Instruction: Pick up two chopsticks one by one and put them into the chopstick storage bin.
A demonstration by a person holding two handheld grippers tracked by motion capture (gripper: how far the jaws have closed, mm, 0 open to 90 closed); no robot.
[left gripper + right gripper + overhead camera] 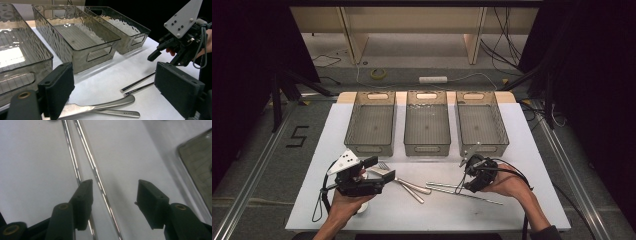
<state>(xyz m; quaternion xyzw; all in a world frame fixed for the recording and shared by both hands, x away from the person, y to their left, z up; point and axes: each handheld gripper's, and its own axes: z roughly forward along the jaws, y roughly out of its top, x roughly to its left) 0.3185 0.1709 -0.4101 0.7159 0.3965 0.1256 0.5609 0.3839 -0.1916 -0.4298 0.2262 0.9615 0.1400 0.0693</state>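
right tongs (113, 195): parted, astride one of two chopsticks (96, 172), not pinching | left tongs (112, 92): released, above fork (100, 106) on tabletop (105, 77)

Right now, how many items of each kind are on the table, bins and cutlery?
Clear plastic bins: 3, left, middle, right
Metal chopsticks: 2
Fork: 1
Other cutlery handles by the fork, heads hidden: 2
Total: 8
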